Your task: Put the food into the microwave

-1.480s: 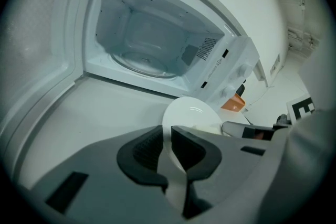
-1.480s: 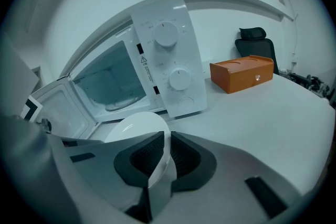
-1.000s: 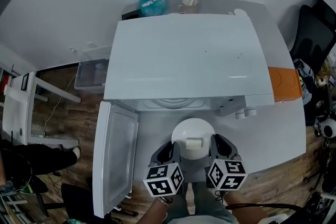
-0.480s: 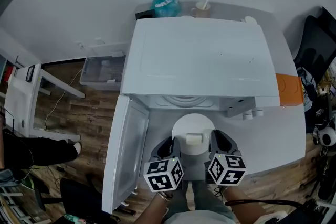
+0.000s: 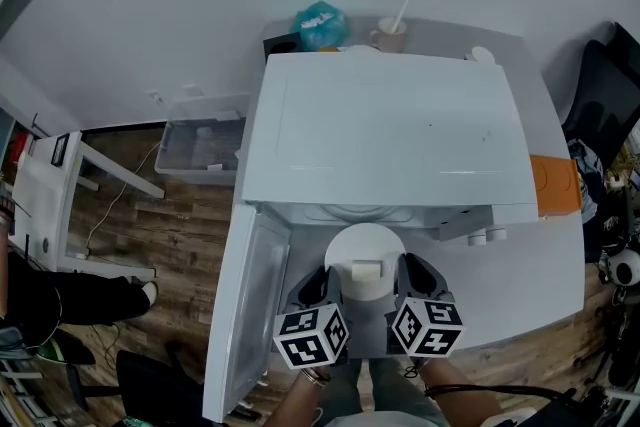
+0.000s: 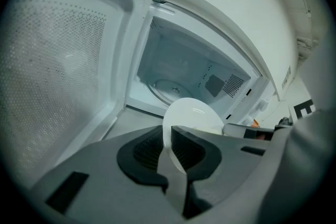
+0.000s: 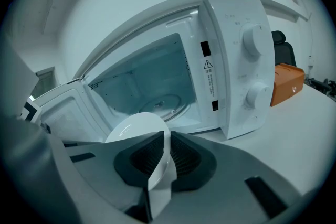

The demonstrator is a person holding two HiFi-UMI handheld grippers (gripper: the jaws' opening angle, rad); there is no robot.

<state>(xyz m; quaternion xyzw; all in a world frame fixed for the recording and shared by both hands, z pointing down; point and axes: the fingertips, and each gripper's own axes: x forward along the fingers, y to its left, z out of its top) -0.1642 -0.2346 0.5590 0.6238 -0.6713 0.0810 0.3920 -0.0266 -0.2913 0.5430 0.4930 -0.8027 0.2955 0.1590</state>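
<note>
Our left gripper (image 5: 320, 293) and right gripper (image 5: 412, 280) each clamp, jaws nearly together, on opposite rims of a white plate (image 5: 366, 250). A pale block of food (image 5: 367, 270) sits on it. We hold the plate just near of the microwave (image 5: 385, 130), whose door (image 5: 245, 310) stands open at left.

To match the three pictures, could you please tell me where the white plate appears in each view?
Head view: plate lower centre, in front of the open microwave.
Left gripper view: plate at centre, rim between the jaws.
Right gripper view: plate left of centre, rim between the jaws.
Shared landmark: the open microwave, beyond the plate.
</note>
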